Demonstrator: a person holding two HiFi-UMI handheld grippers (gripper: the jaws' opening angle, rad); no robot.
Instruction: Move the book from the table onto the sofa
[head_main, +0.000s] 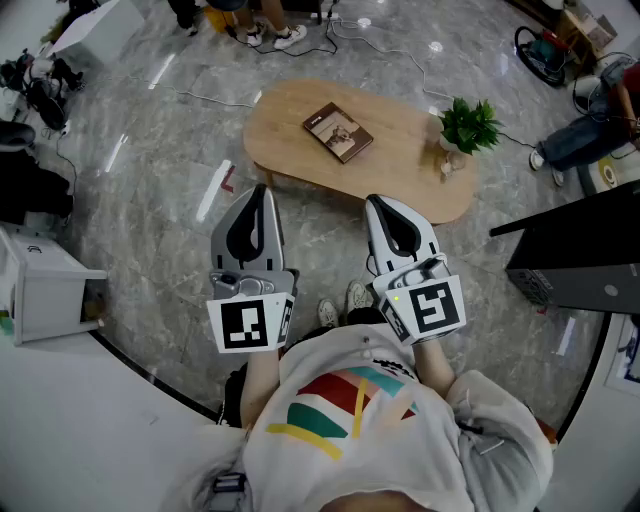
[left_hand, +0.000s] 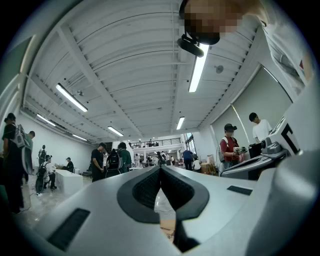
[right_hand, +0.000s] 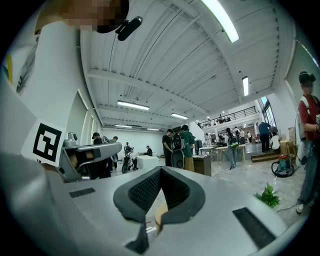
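Observation:
A brown book (head_main: 338, 132) lies flat on the oval wooden table (head_main: 300, 150), left of its middle. Both grippers are held level in front of the person, short of the table's near edge and apart from the book. My left gripper (head_main: 260, 190) is shut, its black pads meeting at the tip with nothing between them (left_hand: 160, 169). My right gripper (head_main: 374, 202) is also shut and empty (right_hand: 160, 170). No sofa shows in any view.
A small potted plant (head_main: 468, 128) stands at the table's right end and also shows low right in the right gripper view (right_hand: 269, 196). A black cabinet (head_main: 580, 250) stands at the right, a white box (head_main: 40, 285) at the left. Cables trail across the grey floor (head_main: 330, 45). Several people stand in the hall behind.

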